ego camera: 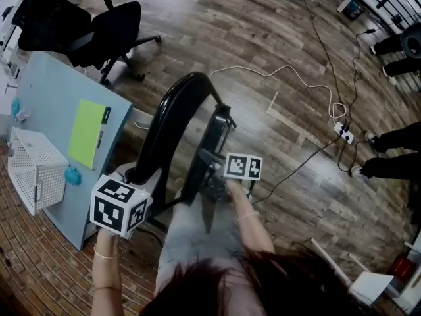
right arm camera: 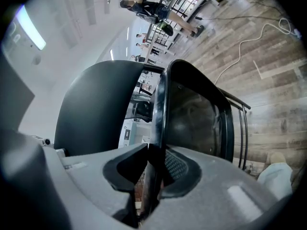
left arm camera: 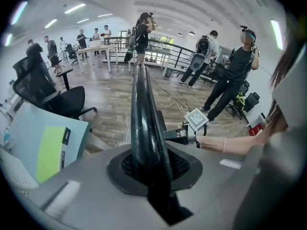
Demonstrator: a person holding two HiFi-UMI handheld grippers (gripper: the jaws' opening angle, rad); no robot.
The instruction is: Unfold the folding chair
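Note:
The black folding chair (ego camera: pixel 186 120) stands on the wood floor in front of me, its seat partly swung away from the arched back. My left gripper (ego camera: pixel 139 174) is shut on the round tube of the chair's back frame (left arm camera: pixel 145 123), which runs up between its pads. My right gripper (ego camera: pixel 216 178) is shut on the thin edge of the seat panel (right arm camera: pixel 192 119); the dark backrest (right arm camera: pixel 93 111) rises to the left of it. Seen from the left gripper (left arm camera: pixel 152 178), the right one's marker cube (left arm camera: pixel 197 120) sits just beyond the tube. The right gripper (right arm camera: pixel 151 172) hides the seat's lower rim.
A light blue table (ego camera: pixel 52 97) with a green pad (ego camera: pixel 87 131) and a white basket (ego camera: pixel 34 168) is close on the left. A black office chair (ego camera: pixel 99 28) stands behind it. Cables and a power strip (ego camera: pixel 343 131) lie on the floor at the right, near people's feet (ego camera: pixel 385 160).

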